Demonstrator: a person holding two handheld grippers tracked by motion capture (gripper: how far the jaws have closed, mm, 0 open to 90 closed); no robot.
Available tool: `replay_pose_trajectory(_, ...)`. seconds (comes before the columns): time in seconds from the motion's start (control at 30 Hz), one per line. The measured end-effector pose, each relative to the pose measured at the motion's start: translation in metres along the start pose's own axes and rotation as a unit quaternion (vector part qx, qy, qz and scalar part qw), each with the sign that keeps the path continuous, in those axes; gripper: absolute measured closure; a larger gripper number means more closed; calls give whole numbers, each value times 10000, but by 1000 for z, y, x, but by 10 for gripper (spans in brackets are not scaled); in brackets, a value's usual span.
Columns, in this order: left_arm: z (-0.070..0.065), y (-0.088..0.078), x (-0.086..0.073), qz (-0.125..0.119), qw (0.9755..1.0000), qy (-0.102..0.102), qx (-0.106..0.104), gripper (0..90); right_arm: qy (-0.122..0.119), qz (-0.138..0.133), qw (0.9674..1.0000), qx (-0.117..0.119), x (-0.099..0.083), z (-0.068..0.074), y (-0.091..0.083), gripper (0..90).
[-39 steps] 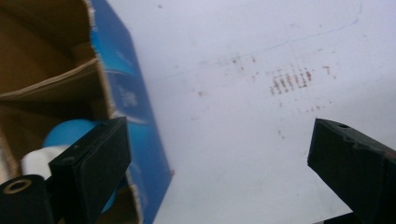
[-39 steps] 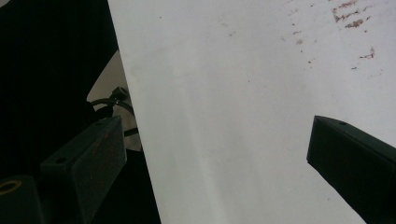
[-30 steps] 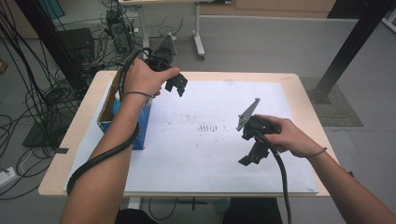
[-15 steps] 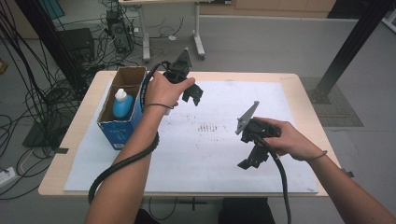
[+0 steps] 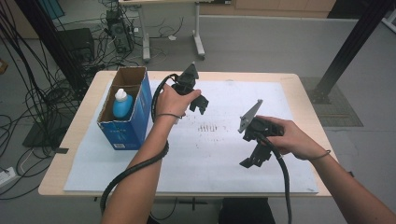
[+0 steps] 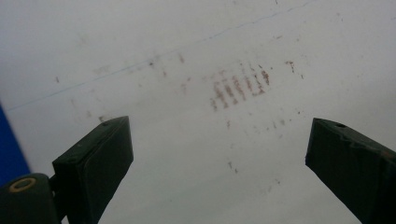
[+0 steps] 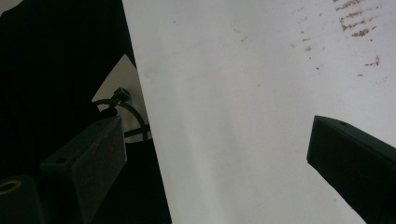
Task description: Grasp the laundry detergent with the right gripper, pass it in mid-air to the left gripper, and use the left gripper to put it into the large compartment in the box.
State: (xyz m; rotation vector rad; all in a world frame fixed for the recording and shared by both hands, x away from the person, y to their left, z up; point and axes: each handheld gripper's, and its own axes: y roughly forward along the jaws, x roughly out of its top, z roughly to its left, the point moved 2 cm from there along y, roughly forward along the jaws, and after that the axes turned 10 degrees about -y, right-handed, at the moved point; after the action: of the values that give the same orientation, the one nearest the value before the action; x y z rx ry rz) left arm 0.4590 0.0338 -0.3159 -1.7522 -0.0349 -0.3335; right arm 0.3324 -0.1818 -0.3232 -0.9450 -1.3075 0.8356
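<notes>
- The left gripper (image 5: pixel 198 103) hangs above the white sheet (image 5: pixel 219 158), just right of the blue box (image 5: pixel 130 126), wrist bent downward, jaws wide apart and empty.
- The right gripper (image 5: pixel 254 158) hovers over the sheet's near right part, forearm angled in, jaws spread, holding nothing.
- A blue bottle (image 5: pixel 122 104) stands inside the box.

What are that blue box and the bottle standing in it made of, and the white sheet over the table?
The blue box looks like printed cardboard: its open flaps show raw brown inside. The bottle seems to be plastic, blue with a white cap. The white sheet looks like matte paper or thin board, scuffed with brownish marks; which of the two is unclear.
</notes>
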Motion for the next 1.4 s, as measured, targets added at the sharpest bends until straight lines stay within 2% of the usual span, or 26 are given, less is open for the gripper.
replay_pose_trajectory(0.33, 3, 25, -3, 117, 9999, -53, -41, 84, 46, -8, 10000, -10, -3, -1, -1, 41)
replay_pose_trajectory(0.67, 8, 48, -9, 322, 9993, -209, -23, 92, 75, -28, 10000, -33, -4, -1, -1, 41)
replay_pose_trajectory(1.4, 10, 61, -13, 455, 9986, -259, -59, 107, 91, -27, 9999, -41, -5, -2, 0, 41)
